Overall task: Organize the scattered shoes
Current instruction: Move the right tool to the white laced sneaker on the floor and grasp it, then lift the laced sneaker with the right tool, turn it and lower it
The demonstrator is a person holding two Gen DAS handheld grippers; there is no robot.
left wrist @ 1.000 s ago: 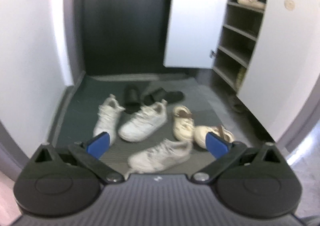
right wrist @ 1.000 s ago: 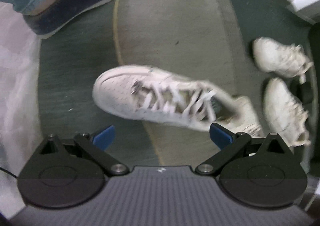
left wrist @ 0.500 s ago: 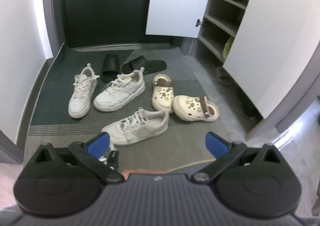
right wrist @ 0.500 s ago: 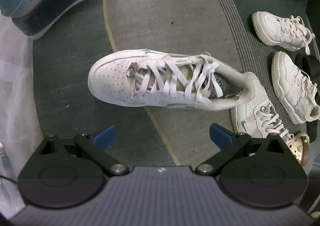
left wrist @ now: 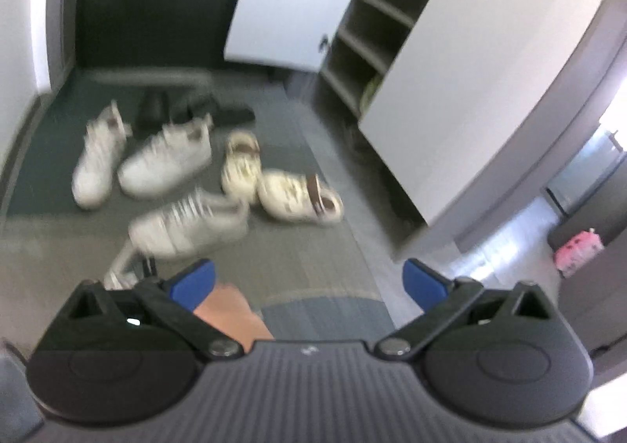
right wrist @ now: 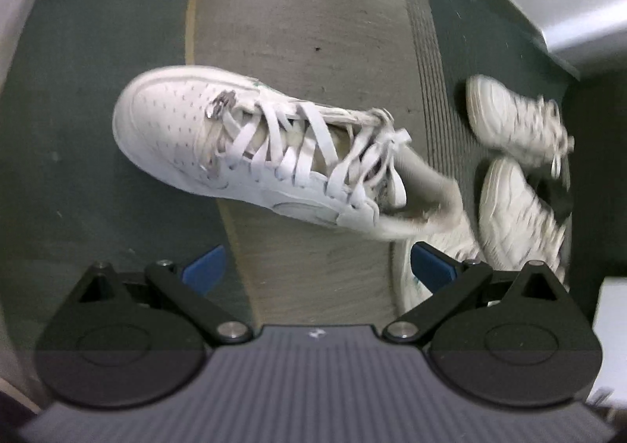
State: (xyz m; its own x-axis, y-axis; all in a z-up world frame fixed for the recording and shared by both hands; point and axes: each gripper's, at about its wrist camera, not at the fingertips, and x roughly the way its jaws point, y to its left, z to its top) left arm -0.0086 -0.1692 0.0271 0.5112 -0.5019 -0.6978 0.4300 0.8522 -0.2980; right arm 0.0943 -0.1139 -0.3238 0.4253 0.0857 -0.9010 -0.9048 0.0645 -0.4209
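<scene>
We hold right gripper (right wrist: pixel 317 266) open above white laced sneaker (right wrist: pixel 250 145) on mat (right wrist: pixel 305 20); left gripper (left wrist: pixel 309 282) open, empty.

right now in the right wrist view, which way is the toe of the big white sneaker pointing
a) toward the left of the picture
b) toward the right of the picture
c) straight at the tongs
a) The sneaker lies with its rounded, perforated toe at the left of the picture and its heel opening at the right, ahead of the open right tongs, which hold nothing.
</scene>
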